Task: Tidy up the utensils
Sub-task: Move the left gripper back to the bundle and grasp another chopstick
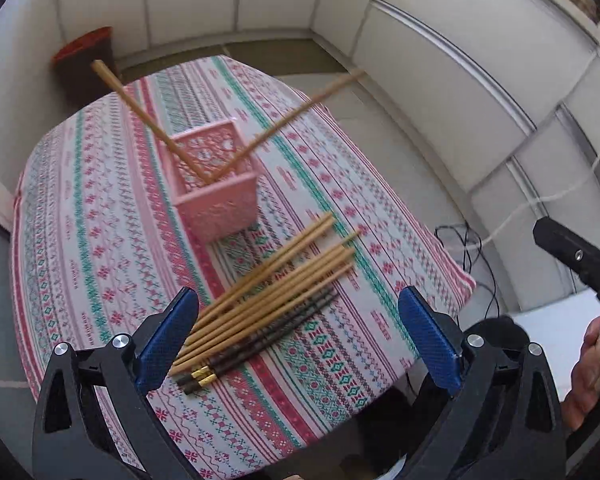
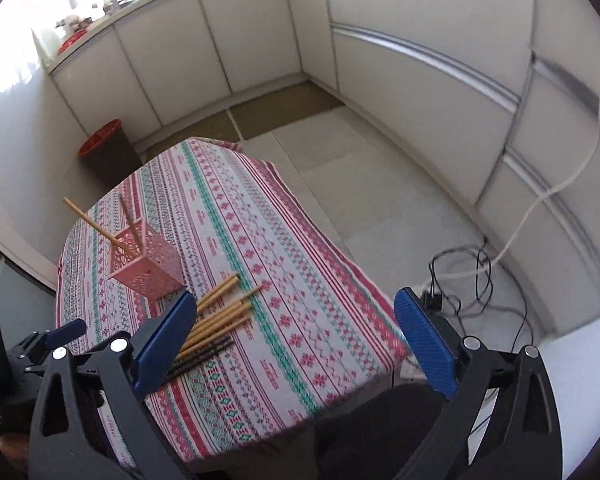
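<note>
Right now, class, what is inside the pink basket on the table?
Two light wooden chopsticks stand inside the pink basket, leaning apart and crossing near the bottom. Their lower tips and the basket's floor are hidden by its walls. The other chopsticks lie outside on the tablecloth.

The bench [image 1: 100,216] is covered by a cloth [image 2: 284,264] patterned in lengthwise bands of red, green and white that hangs over its edges. A pink openwork basket [image 1: 216,200] stands upright on the cloth, about midway along the bench and nearer its left edge. Two light wooden chopsticks [image 1: 140,108] stand in it, leaning apart. Just beside the basket, toward the near edge, a loose bundle of light wooden chopsticks [image 1: 268,288] lies flat on the cloth, roughly parallel. Dark chopsticks with gold bands [image 1: 260,340] lie against that bundle on the side toward the near edge, their banded ends nearest the near edge.
</note>
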`<state>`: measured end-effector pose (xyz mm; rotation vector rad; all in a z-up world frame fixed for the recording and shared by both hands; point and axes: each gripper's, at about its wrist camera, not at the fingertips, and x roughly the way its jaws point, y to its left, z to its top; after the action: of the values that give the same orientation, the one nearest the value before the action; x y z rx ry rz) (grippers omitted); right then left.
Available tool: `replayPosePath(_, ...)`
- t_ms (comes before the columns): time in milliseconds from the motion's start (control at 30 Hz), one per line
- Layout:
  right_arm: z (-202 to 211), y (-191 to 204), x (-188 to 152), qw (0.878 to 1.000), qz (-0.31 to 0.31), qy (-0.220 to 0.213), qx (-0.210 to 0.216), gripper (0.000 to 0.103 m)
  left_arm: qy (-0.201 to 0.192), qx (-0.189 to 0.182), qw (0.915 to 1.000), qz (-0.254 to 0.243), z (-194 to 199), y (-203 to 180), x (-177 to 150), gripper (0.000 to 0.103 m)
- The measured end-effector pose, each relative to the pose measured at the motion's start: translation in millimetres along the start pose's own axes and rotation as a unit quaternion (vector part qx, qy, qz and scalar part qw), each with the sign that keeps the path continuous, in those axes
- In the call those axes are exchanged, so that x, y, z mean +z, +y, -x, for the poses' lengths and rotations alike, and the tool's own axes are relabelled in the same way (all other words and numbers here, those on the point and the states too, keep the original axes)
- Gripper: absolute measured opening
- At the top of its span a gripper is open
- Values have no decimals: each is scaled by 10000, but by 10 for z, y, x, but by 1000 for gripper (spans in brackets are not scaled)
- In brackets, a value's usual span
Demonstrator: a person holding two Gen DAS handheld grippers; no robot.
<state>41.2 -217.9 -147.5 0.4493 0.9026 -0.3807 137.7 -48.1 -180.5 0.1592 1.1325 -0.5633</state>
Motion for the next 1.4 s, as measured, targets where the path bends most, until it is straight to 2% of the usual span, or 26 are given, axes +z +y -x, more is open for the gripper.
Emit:
replayPosePath(100, 9, -401, -34, 9971, -711, 231, 171, 96, 357, 3, 9985, -410, -281, -264, 48, 96)
replayPosePath(200, 130, -710, -59, 9924, -1211, 62, 222, 96, 598, 99, 9951, -776, -540, -555, 118, 96)
replayPosePath(367, 247, -916, -48, 9895, -1431, -99, 184, 96, 888, 404, 9842, -1480, -1008, -929, 226, 93)
replayPosePath(400, 228, -913, -28, 9897, -1417, -80, 189, 96, 935, 394, 9818, -1602, -1090, -973, 260, 87)
replayPosePath(500, 190, -898, -19, 9907, -1328, 42, 307, 96, 1311, 334, 9736, -1840, -1353, -997, 383, 63)
replayPosePath(600, 168, -856, -19, 9925, -1179, 57, 311, 96, 1445, 570, 9694, -1903, -1550, -907, 547, 58)
replayPosePath(700, 111, -852, -35, 9932, -1139, 98, 219, 96, 1628, 451, 9690, -1805, -1665, -803, 668, 55)
replayPosePath(833, -37, -924, -55, 9905, -1296, 413, 176, 96, 1947, 203, 9648, -1755, -1821, -735, 681, 45)
replayPosePath(867, -64, -947, -63, 9895, -1349, 480, 176, 96, 1950, 210, 9631, -1842, -1833, -747, 670, 44)
replayPosePath(933, -107, -978, -70, 9882, -1414, 558, 165, 96, 1989, 239, 9614, -1885, -1859, -759, 671, 36)
replayPosePath(967, -121, -980, -74, 9882, -1412, 567, 142, 96, 2008, 350, 9614, -1850, -1888, -737, 675, 34)
replayPosePath(1133, -178, -968, -108, 9888, -1365, 597, 44, 96, 1918, 317, 9654, -1739, -1861, -655, 652, 15)
replayPosePath(1300, -290, -927, -160, 9871, -1380, 808, 8, 96, 1544, 560, 9659, -2002, -1715, -699, 502, 12)
replayPosePath(1400, -420, -859, -239, 9855, -1344, 1035, -9, 96, 1092, 648, 9706, -2044, -1551, -708, 396, 12)
